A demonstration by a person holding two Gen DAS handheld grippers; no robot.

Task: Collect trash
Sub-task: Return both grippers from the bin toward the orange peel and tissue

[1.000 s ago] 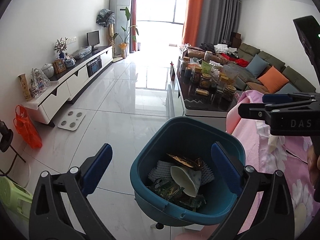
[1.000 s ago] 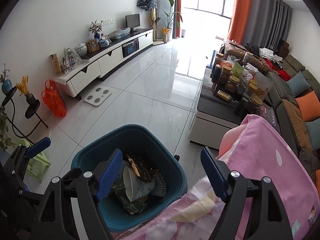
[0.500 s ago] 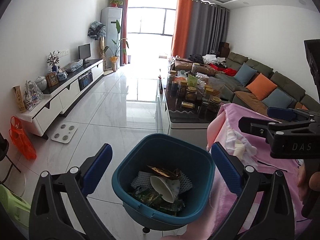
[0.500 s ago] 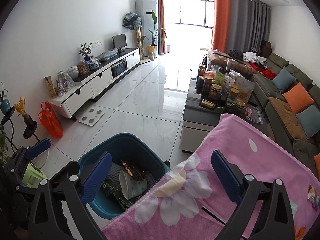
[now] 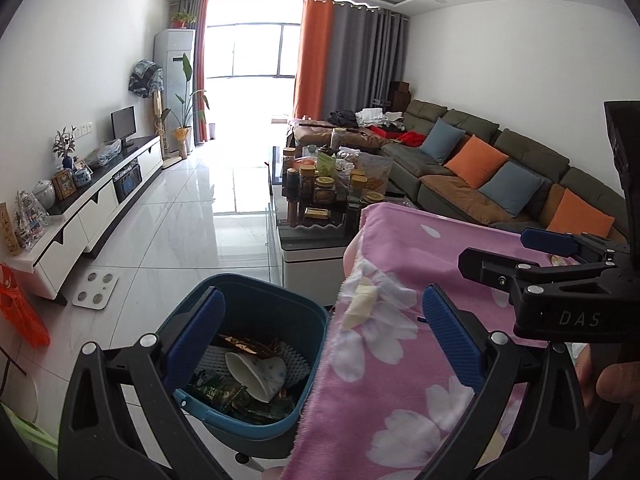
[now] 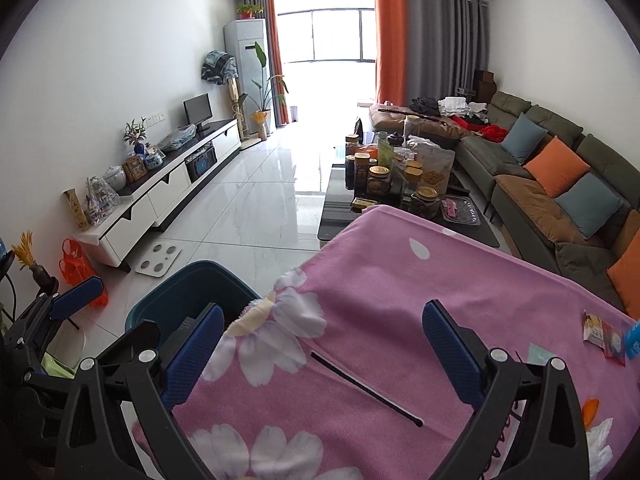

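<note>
Trash already fills the blue bin (image 5: pixel 256 344) on the floor just beside the pink-covered worktop (image 6: pixel 400 280); both the left gripper (image 5: pixel 320 340) and right gripper (image 6: pixel 320 344) gape empty. Farther right, wrappers (image 6: pixel 604 336) lie uncollected.

Both grippers showing black plastic frames w/ silver screws, blue textured fingers (image 5: pixel 450 336). Right gripper (image 5: pixel 560 256), right of frame, carrying white "DAS" lettering; bare skin lower right.
</note>
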